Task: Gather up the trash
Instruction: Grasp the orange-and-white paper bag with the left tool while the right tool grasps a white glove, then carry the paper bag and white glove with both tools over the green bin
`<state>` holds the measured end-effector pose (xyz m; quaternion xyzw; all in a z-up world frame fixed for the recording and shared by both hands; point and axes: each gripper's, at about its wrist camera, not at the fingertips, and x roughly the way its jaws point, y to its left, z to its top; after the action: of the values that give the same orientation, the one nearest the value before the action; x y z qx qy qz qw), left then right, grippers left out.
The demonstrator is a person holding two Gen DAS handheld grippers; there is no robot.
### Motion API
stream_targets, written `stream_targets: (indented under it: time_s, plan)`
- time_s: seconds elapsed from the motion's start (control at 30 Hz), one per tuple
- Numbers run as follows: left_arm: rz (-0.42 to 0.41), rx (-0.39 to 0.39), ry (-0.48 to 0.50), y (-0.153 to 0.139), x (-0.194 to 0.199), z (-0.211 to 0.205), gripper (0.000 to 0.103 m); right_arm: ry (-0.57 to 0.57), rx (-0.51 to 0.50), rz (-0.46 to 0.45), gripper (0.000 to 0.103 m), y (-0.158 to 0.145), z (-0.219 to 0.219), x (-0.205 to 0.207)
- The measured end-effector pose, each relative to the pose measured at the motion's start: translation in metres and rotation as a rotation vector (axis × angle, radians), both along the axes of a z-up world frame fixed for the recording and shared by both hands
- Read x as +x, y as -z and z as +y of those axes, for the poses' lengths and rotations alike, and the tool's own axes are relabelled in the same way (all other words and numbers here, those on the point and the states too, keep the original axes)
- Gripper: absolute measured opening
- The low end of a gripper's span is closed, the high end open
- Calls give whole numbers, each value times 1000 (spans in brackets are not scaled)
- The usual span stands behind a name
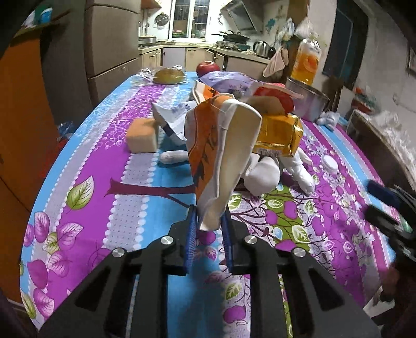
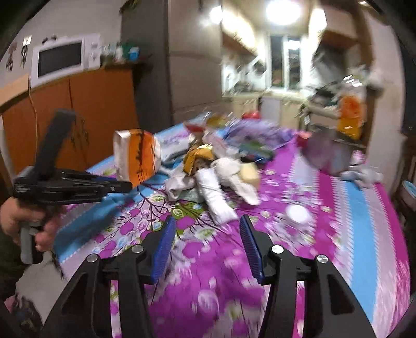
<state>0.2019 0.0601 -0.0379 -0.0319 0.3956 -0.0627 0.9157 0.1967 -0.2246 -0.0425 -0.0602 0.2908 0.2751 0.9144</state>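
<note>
The left gripper [image 1: 208, 223] tilts down, fingers pinching an orange-and-white wrapper [image 1: 221, 156]. Only the blurred right wrist view shows the hand [image 2: 23, 221] gripping it, while the right gripper [image 2: 205, 228] seems half open, empty.

Right wrist view motion-blurred; trash pile [image 2: 221, 166] unreadable. Right tongs [image 1: 390, 208] cut off by left view's edge.

Indoor light is dim and warm. In the right wrist view a ceiling lamp [image 2: 282, 10] glares white, blown out, and the whole scene smears with motion blur, worst beyond the hand-held gripper. The left wrist view is sharp. Both bend strongly, with dark vignetted corners.
</note>
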Motion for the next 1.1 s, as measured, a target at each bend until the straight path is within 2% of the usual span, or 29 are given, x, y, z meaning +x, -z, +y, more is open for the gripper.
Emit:
stream_targets:
  time_s: [0.17, 0.3, 0.53, 0.73, 0.97, 1.1]
  plan:
    - [-3, -23, 11, -1, 0, -1, 17, -56, -105, 91, 51, 10, 33, 55]
    - [5, -30, 13, 5, 1, 2, 17, -53, -169, 144, 47, 26, 45, 89]
    - [-4, -32, 8, 7, 0, 2, 17, -36, -163, 158, 26, 38, 46, 102]
    - [-91, -13, 6, -10, -22, -12, 17, 72, -41, 65, 25, 16, 12, 52]
    - [-197, -24, 46, -35, -58, -53, 17, 258, 26, -118, 25, -20, -30, -30]
    - [-263, -27, 96, -51, -80, -84, 17, 354, 48, -182, 25, -39, -57, -71]
